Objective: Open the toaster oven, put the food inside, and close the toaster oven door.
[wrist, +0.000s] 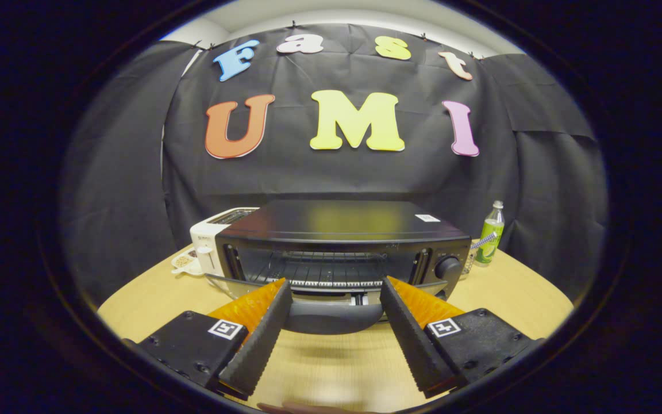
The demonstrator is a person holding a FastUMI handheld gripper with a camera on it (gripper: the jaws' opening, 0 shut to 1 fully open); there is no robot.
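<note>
A black toaster oven [342, 230] stands on the wooden table [515, 299] just beyond my fingers. Its glass door [331, 313] hangs folded down flat toward me, and the wire rack [314, 269] shows inside the open cavity. The door's handle lies between my fingertips. My gripper [335, 290] is open, with its fingers spread to either side of the lowered door and nothing pressed between them. I cannot make out any food inside the oven.
A white slot toaster [211, 237] stands left of the oven with a small white dish [184, 261] in front of it. A green bottle [491, 233] stands to the oven's right. Black cloth walls close in the table behind.
</note>
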